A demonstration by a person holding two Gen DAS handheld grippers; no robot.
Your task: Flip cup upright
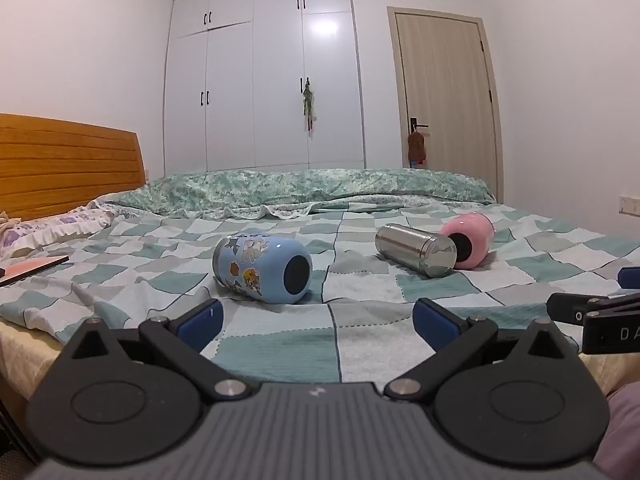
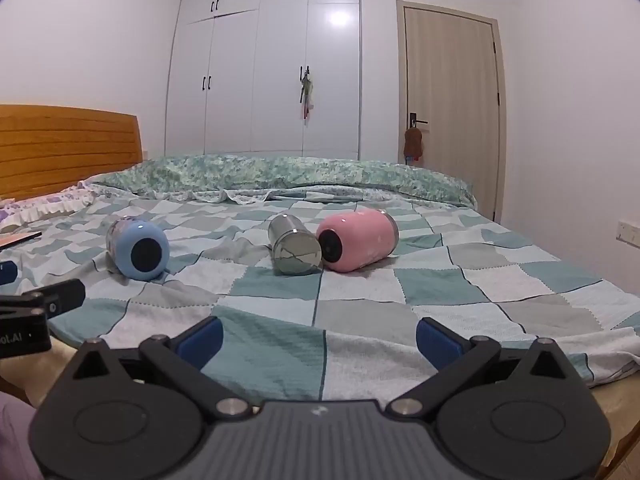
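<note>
Three cups lie on their sides on the checked bedspread. A blue cup with cartoon stickers [image 1: 262, 267] [image 2: 138, 254] is at the left, its dark base toward me. A steel cup [image 1: 416, 250] [image 2: 295, 250] lies in the middle, touching a pink cup [image 1: 468, 245] [image 2: 356, 245] on its right. My left gripper [image 1: 316, 322] is open and empty at the near bed edge, in front of the blue cup. My right gripper [image 2: 320, 340] is open and empty, in front of the steel and pink cups. Each gripper shows at the edge of the other's view.
A rolled green quilt [image 1: 320, 190] lies across the far side of the bed. A wooden headboard [image 1: 68, 168] and a pillow [image 1: 52, 228] are at the left, with a flat book [image 1: 32, 268] near them. White wardrobe and a door stand behind.
</note>
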